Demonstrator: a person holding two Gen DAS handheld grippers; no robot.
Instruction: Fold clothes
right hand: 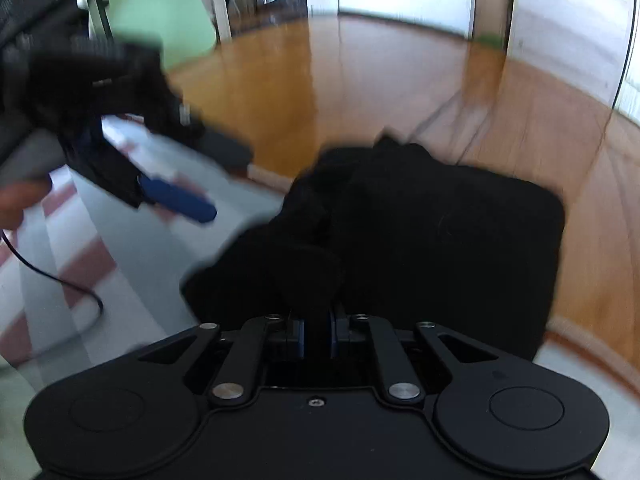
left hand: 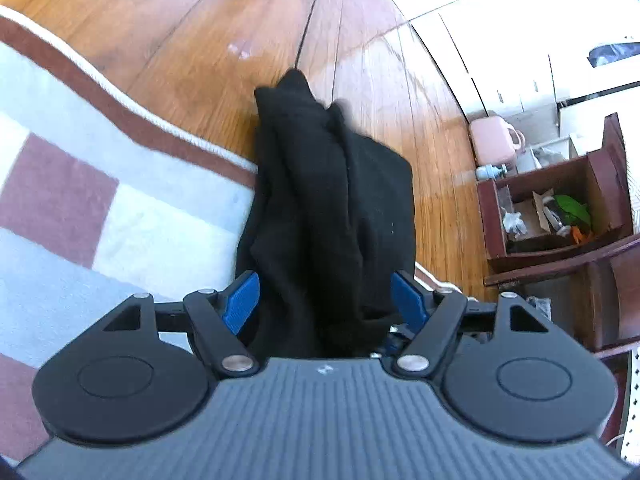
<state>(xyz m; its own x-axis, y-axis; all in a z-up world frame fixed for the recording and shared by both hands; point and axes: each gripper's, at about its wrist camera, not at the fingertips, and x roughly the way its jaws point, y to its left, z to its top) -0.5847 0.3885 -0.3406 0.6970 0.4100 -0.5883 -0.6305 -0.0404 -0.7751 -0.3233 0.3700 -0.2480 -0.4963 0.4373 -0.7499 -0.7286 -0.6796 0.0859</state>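
The black garment [left hand: 332, 200] hangs bunched above the rug's [left hand: 80, 208] edge and the wooden floor [left hand: 200, 20], its long axis running straight away from both grippers. The right gripper [right hand: 317, 338] pinches a fold tightly; the left gripper [left hand: 326, 300] has spread fingers with cloth between them.

1. Bare wooden floor [left hand: 208, 28] stretches open beyond the rug [left hand: 80, 216].
2. A wooden shelf unit [left hand: 560, 216] and pink container [left hand: 492, 140] crowd one side.
3. The black garment [left hand: 332, 208] fills the middle.
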